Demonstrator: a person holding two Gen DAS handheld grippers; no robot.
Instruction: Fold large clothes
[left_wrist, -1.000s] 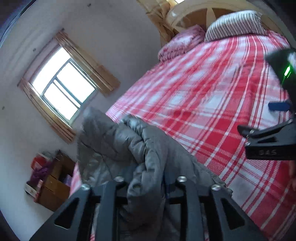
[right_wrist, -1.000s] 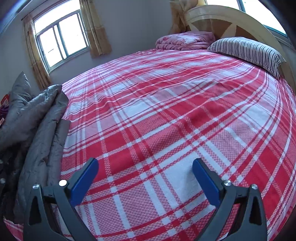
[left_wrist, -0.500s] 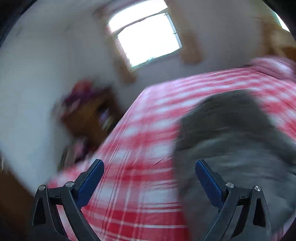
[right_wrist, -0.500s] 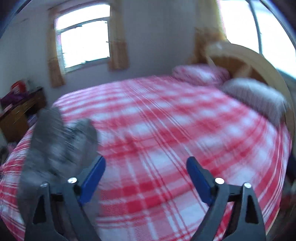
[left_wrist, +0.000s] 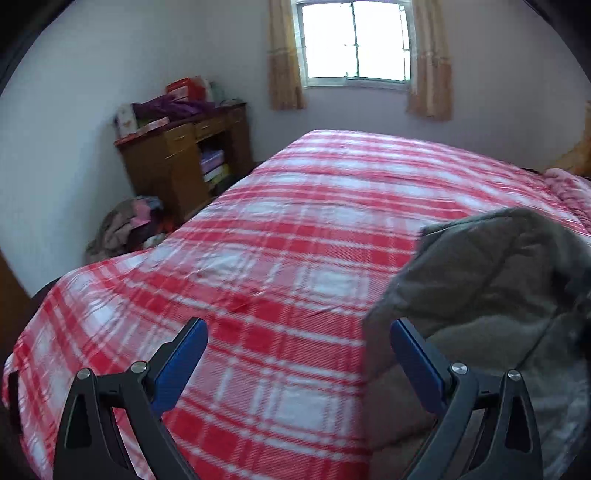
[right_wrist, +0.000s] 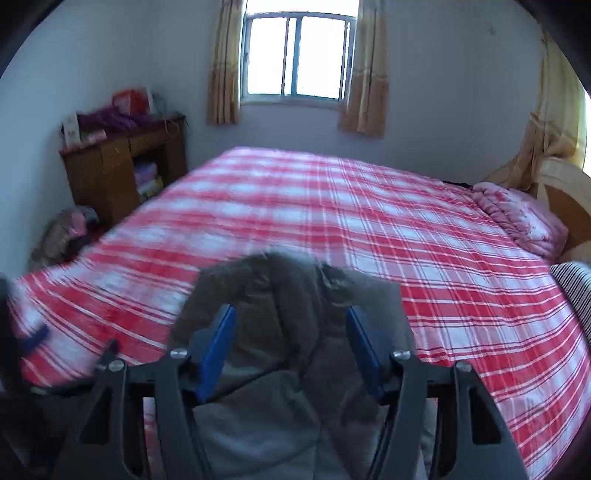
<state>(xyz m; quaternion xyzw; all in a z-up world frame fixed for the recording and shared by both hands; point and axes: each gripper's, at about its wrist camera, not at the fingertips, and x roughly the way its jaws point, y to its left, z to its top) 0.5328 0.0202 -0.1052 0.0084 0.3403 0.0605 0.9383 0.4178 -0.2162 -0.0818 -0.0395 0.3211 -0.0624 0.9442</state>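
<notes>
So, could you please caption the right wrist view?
Open right hand-held gripper straddling a grey jacket on the red plaid bed.

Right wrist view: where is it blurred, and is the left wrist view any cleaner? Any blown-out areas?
Right wrist view: motion smear on the near-left plaid bedspread and the grey jacket; the far right side is sharper; window blown out white. Left wrist view: milder blur on the bedspread, jacket soft, window overexposed. Both show fisheye bending and dark corners.
</notes>
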